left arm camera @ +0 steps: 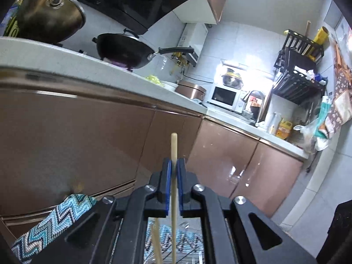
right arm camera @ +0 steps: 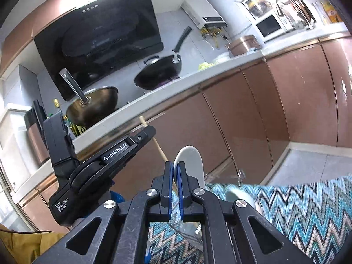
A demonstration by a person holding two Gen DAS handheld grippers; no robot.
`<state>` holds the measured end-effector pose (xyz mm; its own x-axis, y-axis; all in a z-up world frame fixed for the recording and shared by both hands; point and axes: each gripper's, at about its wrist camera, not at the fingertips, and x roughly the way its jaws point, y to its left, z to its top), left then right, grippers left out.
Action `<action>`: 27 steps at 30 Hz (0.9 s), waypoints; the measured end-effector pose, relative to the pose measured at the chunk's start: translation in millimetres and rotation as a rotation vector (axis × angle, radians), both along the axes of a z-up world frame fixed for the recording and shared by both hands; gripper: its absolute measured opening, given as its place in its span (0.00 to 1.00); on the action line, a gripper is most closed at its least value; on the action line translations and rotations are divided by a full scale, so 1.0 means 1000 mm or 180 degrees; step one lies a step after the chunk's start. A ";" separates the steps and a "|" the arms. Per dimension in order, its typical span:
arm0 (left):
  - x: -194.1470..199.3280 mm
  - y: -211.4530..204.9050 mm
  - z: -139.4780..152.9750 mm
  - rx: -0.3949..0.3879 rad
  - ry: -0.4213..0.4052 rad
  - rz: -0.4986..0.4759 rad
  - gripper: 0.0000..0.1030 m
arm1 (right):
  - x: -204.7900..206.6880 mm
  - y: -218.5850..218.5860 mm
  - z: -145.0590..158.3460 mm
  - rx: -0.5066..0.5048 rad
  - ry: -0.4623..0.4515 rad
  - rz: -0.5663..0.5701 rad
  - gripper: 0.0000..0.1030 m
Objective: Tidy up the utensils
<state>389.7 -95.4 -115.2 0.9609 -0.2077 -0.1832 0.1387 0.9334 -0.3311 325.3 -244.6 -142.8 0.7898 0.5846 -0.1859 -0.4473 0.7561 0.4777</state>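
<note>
My left gripper (left arm camera: pixel 174 167) is shut on a pale wooden chopstick (left arm camera: pixel 173 147) that stands upright between the blue pads; a second chopstick (left arm camera: pixel 156 244) shows lower down behind the jaws. In the right wrist view the left gripper (right arm camera: pixel 151 129) is at left, holding the chopstick (right arm camera: pixel 159 148) tilted. My right gripper (right arm camera: pixel 175 169) is shut on the rim of a white spoon (right arm camera: pixel 191 160), held above a zigzag-patterned cloth (right arm camera: pixel 308 209).
Brown cabinet doors (left arm camera: pixel 77 136) run under a white counter (left arm camera: pixel 66 55) with a black wok (left arm camera: pixel 125 50), a steel pan (left arm camera: pixel 50 17), a microwave (left arm camera: pixel 226 96) and a sink tap (left arm camera: pixel 259 103). A black dish rack (left arm camera: pixel 299 70) hangs at right. A wire rack (left arm camera: pixel 187 257) lies below the left gripper.
</note>
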 end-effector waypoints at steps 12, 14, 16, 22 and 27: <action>-0.061 0.036 0.025 0.0089 0.0052 0.0072 0.62 | -0.049 -0.025 0.006 0.0103 0.0053 -0.0364 0.46; -0.077 0.046 0.038 0.0128 0.0044 0.0120 0.66 | -0.060 -0.026 0.015 0.0120 0.0039 -0.0434 0.53; -0.093 0.054 0.050 0.0191 0.0031 0.0171 0.69 | -0.078 -0.030 0.024 0.0127 0.0012 -0.0541 0.66; -0.148 0.080 0.081 0.0369 0.0052 0.0290 0.77 | -0.132 -0.026 0.056 -0.0078 -0.0048 -0.0876 1.00; -0.190 0.095 0.099 0.0461 0.0040 0.0347 0.80 | -0.176 -0.010 0.082 -0.0343 -0.0137 -0.1125 1.00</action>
